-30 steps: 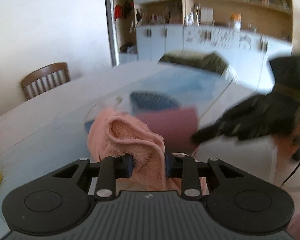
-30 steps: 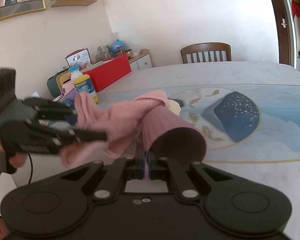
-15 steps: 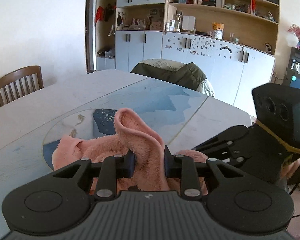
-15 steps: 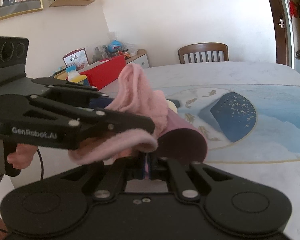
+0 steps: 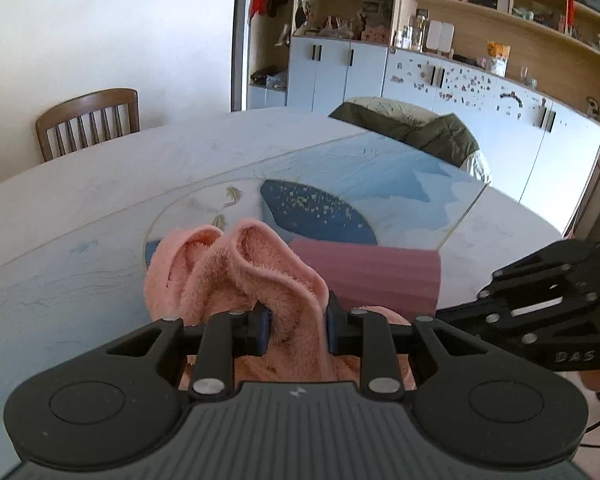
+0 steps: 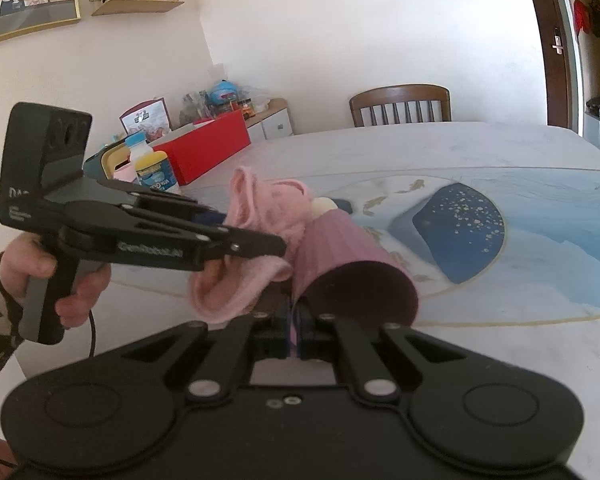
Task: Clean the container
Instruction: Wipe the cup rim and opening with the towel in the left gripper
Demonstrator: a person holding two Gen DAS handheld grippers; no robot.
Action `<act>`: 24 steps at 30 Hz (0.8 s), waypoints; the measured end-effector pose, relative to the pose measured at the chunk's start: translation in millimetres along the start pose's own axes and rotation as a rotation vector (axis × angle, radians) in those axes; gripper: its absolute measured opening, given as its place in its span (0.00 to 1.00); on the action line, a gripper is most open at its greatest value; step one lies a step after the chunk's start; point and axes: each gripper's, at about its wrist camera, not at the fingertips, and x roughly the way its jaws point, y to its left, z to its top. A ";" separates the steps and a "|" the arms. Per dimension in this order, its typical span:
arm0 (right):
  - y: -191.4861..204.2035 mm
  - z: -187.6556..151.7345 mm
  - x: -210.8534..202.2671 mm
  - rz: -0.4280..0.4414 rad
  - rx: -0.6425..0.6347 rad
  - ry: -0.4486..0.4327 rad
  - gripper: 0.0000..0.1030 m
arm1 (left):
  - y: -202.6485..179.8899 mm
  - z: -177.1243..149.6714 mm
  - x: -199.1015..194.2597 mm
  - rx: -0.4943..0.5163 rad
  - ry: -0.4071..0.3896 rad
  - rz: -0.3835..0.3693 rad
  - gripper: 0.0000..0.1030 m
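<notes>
The container is a pink ribbed cup (image 6: 340,248) held on its side above the table, its dark mouth facing the right wrist camera. My right gripper (image 6: 294,328) is shut on its near rim. A fluffy pink cloth (image 6: 260,208) is bunched between the pads of my left gripper (image 6: 252,232), which is shut on it. The cloth lies against the cup's outer left wall. In the left wrist view the cloth (image 5: 260,276) fills my left gripper (image 5: 296,328), with the cup (image 5: 380,276) just right of it and the right gripper (image 5: 444,314) beyond. The cup's inside is in shadow.
A large table (image 6: 480,148) with a blue printed mat (image 6: 460,220) lies below. A red box (image 6: 204,148) and a yellow-lidded bottle (image 6: 156,172) stand at its left edge. Wooden chairs (image 6: 400,106) (image 5: 88,120) and a draped jacket (image 5: 412,128) ring it. A person's hand (image 6: 76,280) grips the left handle.
The left gripper has swept the cloth across the cup, over the near rim half a second ago and now against its left wall. The right gripper and cup have stayed still.
</notes>
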 end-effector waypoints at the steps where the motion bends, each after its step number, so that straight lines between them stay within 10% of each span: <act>1: 0.6 0.2 0.1 -0.002 -0.002 0.001 0.02 | -1.2 1.8 -4.0 -0.003 -0.011 -0.010 0.24; 11: 4.8 1.1 -0.3 -0.029 -0.034 0.013 0.02 | -42.9 37.2 -37.6 0.068 -0.085 -0.176 0.24; 24: 3.5 1.9 -1.0 -0.032 -0.035 0.010 0.02 | -43.5 29.4 17.7 0.061 0.015 -0.123 0.24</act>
